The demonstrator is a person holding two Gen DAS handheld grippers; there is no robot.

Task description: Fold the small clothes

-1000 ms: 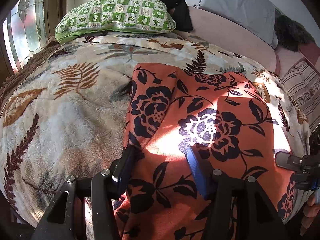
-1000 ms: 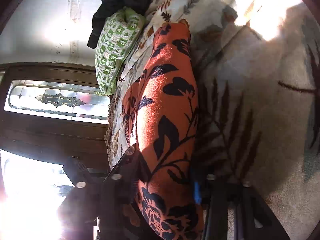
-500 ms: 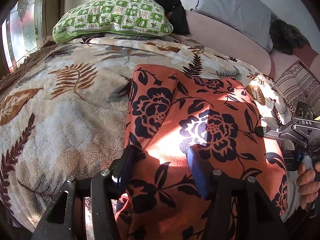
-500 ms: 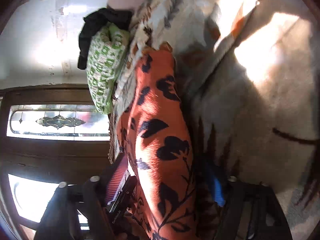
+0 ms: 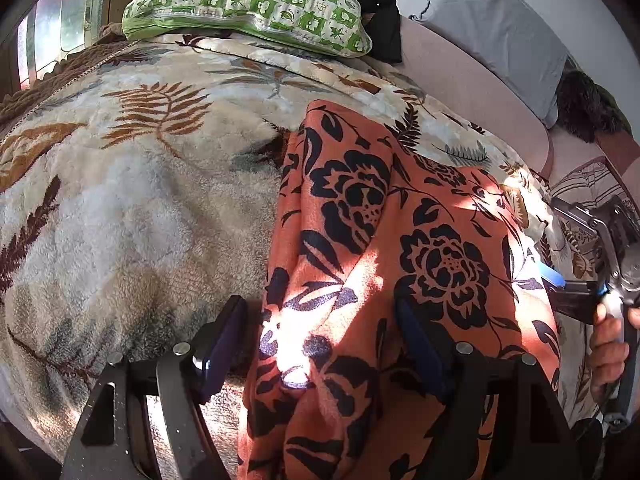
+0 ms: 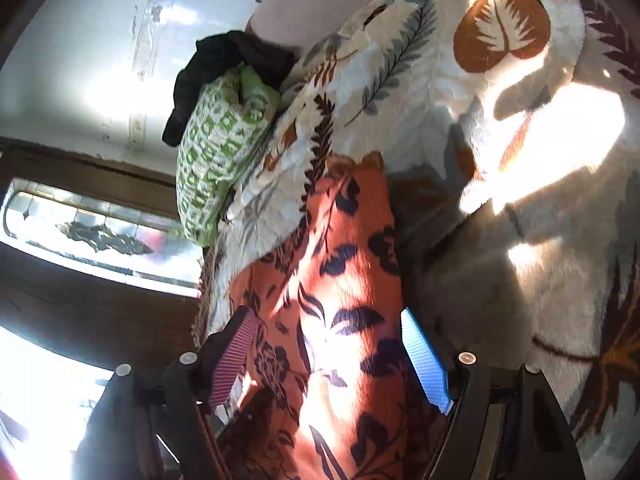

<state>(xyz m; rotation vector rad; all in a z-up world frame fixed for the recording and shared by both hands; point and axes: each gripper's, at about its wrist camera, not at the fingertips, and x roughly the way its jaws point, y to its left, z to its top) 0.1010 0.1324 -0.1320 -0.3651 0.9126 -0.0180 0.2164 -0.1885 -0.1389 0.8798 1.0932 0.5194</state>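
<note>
An orange cloth with black flowers point(image 5: 400, 240) lies folded on the leaf-print blanket point(image 5: 120, 200). My left gripper point(image 5: 320, 344) straddles its near left part; the jaws are opening and the left pad point(image 5: 224, 340) stands clear of the cloth edge. My right gripper point(image 6: 330, 360) straddles the cloth's right edge point(image 6: 340, 300). Its jaws are opening too, and the blue pad point(image 6: 424, 364) sits beside the fabric without pressing on it. From the left wrist view, the right gripper point(image 5: 560, 248) shows at the cloth's far right, with a hand point(image 5: 608, 340) on its handle.
A green checked pillow point(image 5: 248, 4) and a black garment point(image 5: 376, 0) lie at the head of the bed. A grey pillow point(image 5: 496, 28) and a dark furry item point(image 5: 588, 104) sit at the back right. A stained-glass window point(image 6: 100, 236) is at the left.
Both grippers' jaws have spread wider and let go of the orange cloth, which now lies loose between them. The right gripper has shifted along the cloth's right edge.
</note>
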